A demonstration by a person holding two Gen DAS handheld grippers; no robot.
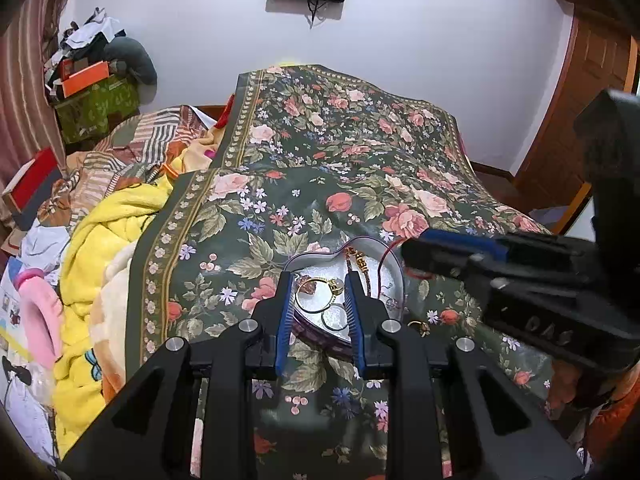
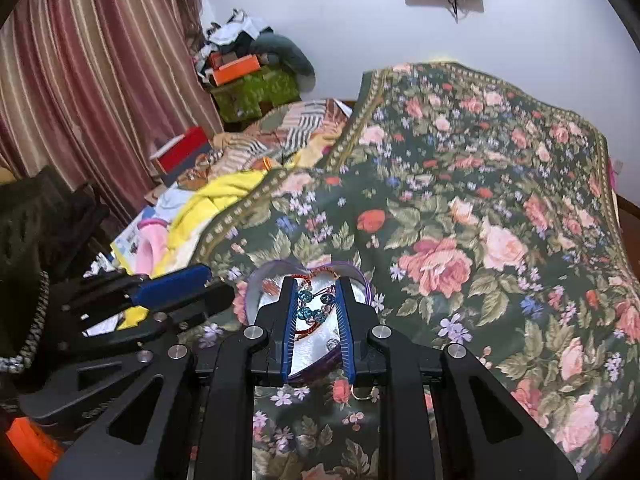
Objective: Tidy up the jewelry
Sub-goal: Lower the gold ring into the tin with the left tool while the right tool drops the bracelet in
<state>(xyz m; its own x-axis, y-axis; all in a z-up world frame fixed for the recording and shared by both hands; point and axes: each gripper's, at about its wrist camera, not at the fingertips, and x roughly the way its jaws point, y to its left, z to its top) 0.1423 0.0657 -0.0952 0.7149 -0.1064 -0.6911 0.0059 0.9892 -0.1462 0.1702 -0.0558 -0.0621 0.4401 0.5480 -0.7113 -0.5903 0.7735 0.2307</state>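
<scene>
Silver heart-shaped tin [image 1: 390,280] on floral bedspread [image 1: 280,152], point toward cameras; both grippers [image 1: 319,280] [image 2: 318,286] parted, hovering above.

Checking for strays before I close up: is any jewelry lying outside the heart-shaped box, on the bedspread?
Yes. The left wrist view shows a small gold ring on the floral bedspread, just outside the heart-shaped box.

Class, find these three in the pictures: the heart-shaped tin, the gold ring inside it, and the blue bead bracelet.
heart-shaped tin [image 1: 394,270]: left wrist view, on its right wall.
gold ring [image 1: 318,295]: left wrist view, on the band near the stone.
blue bead bracelet [image 2: 316,306]: right wrist view, on a blue bead between the tongs.
</scene>
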